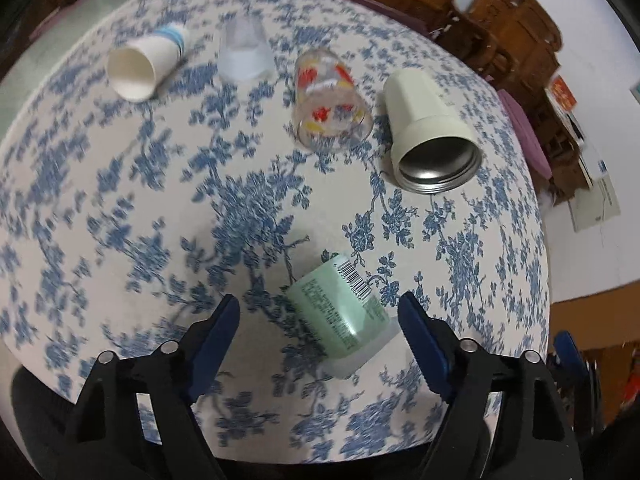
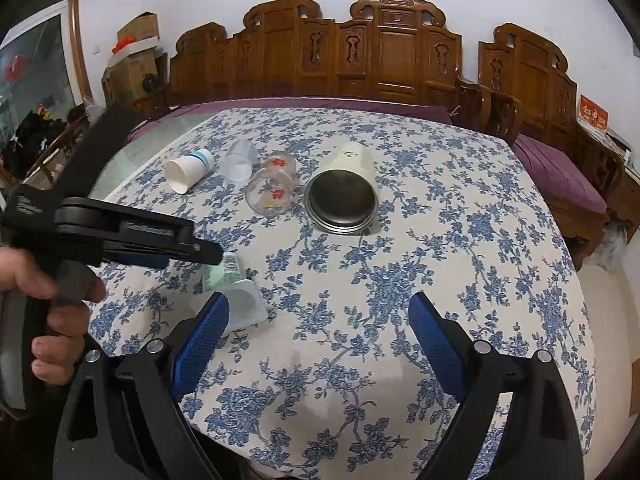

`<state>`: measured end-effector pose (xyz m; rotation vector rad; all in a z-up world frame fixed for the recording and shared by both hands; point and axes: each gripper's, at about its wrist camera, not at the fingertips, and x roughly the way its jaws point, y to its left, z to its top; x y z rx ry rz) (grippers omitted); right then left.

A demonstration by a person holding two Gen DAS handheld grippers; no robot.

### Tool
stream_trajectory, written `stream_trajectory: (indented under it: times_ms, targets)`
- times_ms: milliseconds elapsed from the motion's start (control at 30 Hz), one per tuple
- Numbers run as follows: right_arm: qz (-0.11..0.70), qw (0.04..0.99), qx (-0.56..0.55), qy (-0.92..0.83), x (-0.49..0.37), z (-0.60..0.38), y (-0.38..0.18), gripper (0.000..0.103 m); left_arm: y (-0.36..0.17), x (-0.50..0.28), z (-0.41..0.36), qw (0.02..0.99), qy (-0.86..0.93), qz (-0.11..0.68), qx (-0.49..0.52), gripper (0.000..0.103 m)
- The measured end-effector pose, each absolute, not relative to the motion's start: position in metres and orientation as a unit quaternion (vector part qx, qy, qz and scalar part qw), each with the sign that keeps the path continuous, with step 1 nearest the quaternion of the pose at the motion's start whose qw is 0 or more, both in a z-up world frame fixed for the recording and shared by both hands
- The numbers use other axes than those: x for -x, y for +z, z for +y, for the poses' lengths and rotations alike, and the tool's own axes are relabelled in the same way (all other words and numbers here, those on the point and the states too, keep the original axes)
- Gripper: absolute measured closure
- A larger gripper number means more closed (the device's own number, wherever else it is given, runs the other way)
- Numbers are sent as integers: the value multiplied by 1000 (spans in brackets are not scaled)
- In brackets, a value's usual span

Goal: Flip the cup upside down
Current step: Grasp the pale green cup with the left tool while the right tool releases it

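A green-labelled plastic cup lies on its side near the table's front, mouth toward me; it also shows in the right wrist view. My left gripper is open with the cup lying between its fingers, not touching it. From the right wrist view the left gripper hovers just over the cup. My right gripper is open and empty, to the right of the cup. Further back several cups lie on their sides: a white paper cup, a clear plastic cup, a flower-printed glass and a cream steel tumbler.
The table has a blue floral cloth. Carved wooden chairs stand behind it, with a purple cushion at the right. Cardboard boxes stand at the back left.
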<state>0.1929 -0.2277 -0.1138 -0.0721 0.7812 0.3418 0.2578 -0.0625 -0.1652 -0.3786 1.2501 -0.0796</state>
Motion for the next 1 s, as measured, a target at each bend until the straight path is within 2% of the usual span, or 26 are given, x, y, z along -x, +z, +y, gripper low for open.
stream_trajectory:
  times_ms: [233,467,533,700,833,1000]
  targets:
    - [380,911,26,158,-197,-237,-116,10,-177,-268,-78,775,-38,600,195,38]
    - [383,911,23,154,-199,-240,-118,10,-190,-280,-83,757,-27,621,200,41]
    - [384,910,20,152,-200,-242,-119,10,-195,-283,-85,752,-25,628,198,45]
    - [386,910,17,149,-202,-245,-121,10,-203,-287,-89,750,-24,635,185,48]
    - [388,909,17,148,-203,-246,-124,10,-199,-290,-92,757,-42,628,174,57]
    - [393,908,14,146,-206,-248,-128,10,-179,-294,-96,794,-68,590,127,57]
